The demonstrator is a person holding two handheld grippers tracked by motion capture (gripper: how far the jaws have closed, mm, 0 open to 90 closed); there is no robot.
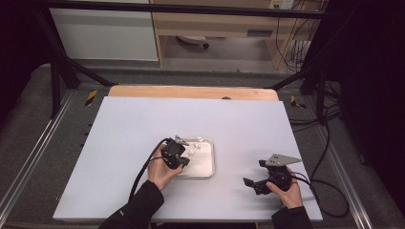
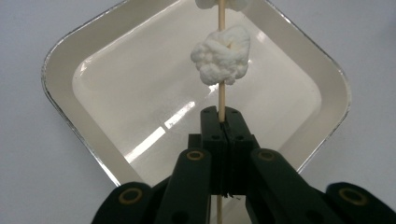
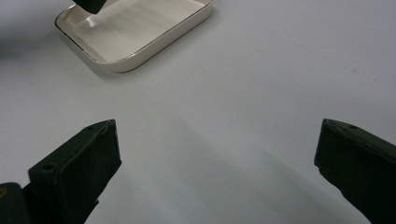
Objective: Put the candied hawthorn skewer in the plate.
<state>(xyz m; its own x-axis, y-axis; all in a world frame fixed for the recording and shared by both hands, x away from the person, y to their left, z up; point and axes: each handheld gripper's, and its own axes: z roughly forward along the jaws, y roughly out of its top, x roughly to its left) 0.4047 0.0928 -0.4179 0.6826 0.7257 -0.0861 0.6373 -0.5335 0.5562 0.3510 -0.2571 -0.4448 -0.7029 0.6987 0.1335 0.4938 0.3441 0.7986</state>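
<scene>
My left gripper [image 2: 222, 122] is shut on a thin wooden skewer [image 2: 222, 91] held over a shallow white tray [image 2: 65, 79]. A lumpy white marshmallow [image 2: 222, 55] is threaded on the skewer, and the edge of a second one [image 2: 219, 3] shows at the top of the left gripper view. In the high view the left gripper [image 1: 184, 155] hangs over the tray [image 1: 206, 168] near the table's middle. My right gripper [image 1: 252, 182] rests near the front right of the table, jaws wide apart and nothing between them. Its own view shows the tray [image 3: 154, 39] at the upper left.
A white table top [image 1: 143, 129] spreads around the tray, with a wooden strip [image 1: 191, 91] along its far edge. Black cables [image 1: 329, 186] trail off the right side. Dark frame bars [image 1: 67, 62] stand beyond the far corners.
</scene>
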